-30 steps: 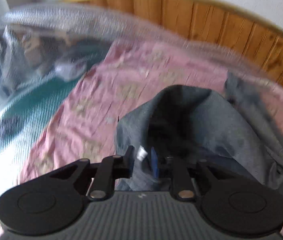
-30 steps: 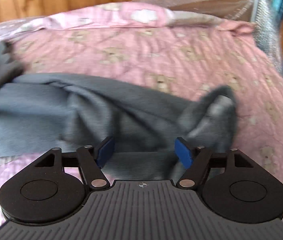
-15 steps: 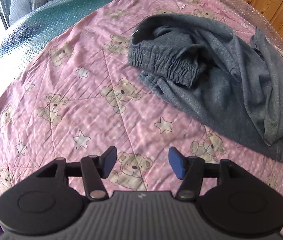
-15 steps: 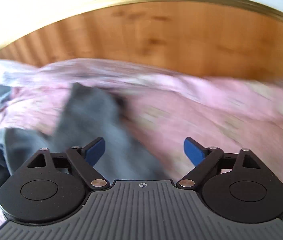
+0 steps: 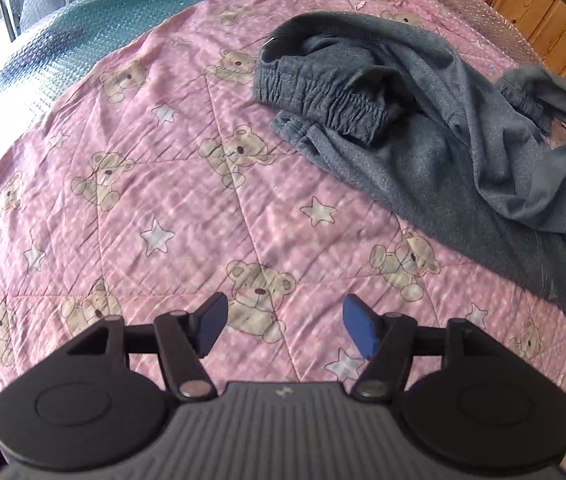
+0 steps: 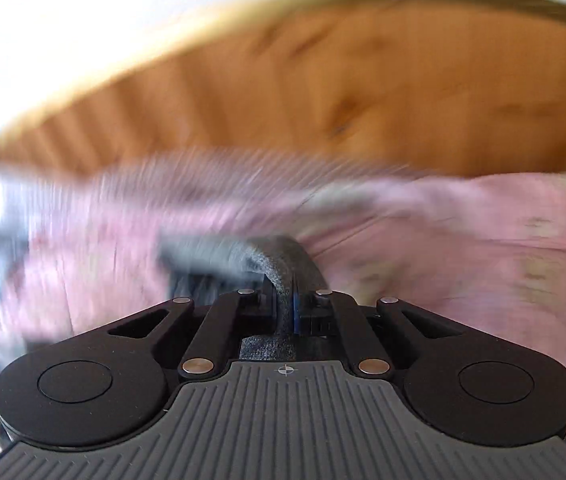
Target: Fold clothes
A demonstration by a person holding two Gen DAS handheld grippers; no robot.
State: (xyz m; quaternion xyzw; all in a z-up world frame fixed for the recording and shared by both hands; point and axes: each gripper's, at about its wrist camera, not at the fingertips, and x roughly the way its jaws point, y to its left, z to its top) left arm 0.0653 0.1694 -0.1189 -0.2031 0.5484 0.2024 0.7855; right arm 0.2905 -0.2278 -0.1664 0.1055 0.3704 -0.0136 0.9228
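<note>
Grey sweatpants (image 5: 423,132) are lying in a crumpled heap on the pink quilt (image 5: 163,184), the one with the teddy bears and stars printed all over it. They sit toward the far right of the bed in the left wrist view, elastic waistband (image 5: 315,98) bunched up and facing the camera, one leg trailing off toward the right edge of the frame.

Left gripper (image 5: 285,330) is hovering over bare quilt, well short of the pants, jaws spread wide with nothing between them. You can see both blue pads (image 5: 359,330) clearly, with a bear print showing in the gap.

Right gripper (image 6: 283,304) is a different story: jaws pressed together on a fold of the grey fabric (image 6: 279,276), which sticks up between the fingers and drapes off forward and to the left. That whole view is super motion-blurred, so past the pinched bit I can only make out pink quilt and the wooden headboard (image 6: 323,100) behind it.

Left view also shows bubble wrap (image 5: 63,48) over something teal along the far left side of the bed, and the wood headboard (image 5: 531,4) in the top right corner.
</note>
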